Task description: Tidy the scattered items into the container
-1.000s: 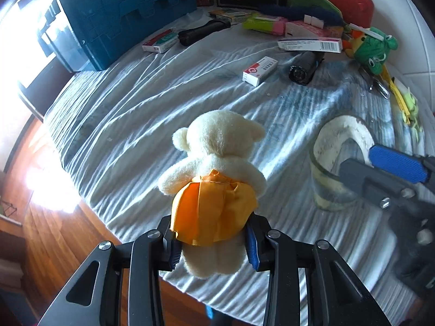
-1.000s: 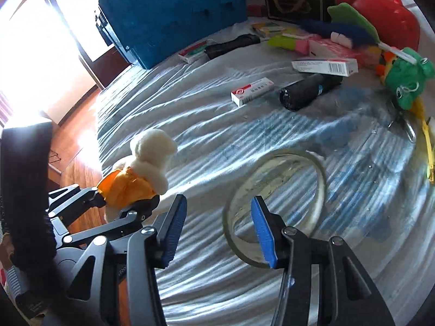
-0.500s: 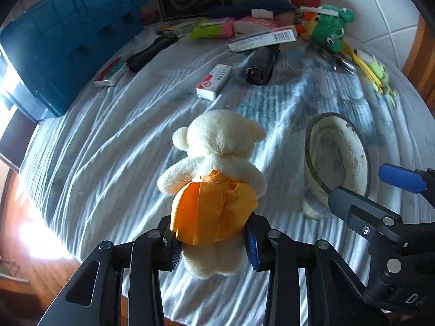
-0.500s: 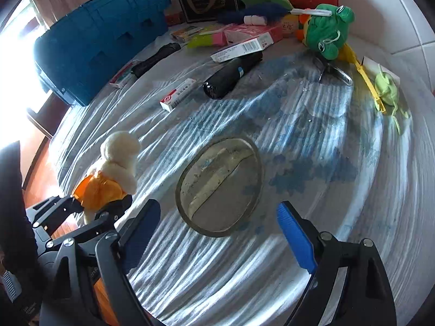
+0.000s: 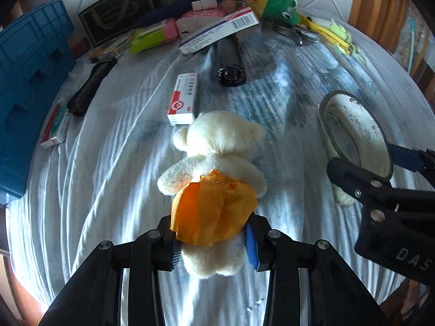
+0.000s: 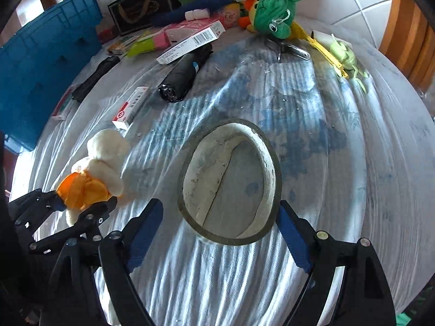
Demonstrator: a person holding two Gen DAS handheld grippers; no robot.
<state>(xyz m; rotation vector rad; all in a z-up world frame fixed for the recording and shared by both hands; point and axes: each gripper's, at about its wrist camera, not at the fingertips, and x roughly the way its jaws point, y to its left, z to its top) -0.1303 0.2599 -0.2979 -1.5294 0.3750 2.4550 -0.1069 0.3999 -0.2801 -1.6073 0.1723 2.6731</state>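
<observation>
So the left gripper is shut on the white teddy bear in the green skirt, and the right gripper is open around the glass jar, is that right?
Not quite: the skirt is orange, not green, as the left wrist view shows. The left gripper is shut on the white teddy bear in the orange skirt, and the right gripper is open around the glass jar.

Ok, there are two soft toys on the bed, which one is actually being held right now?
The cream teddy bear in the orange skirt: the left gripper is shut around its lower body. The green frog plush lies untouched in the far pile.
</observation>
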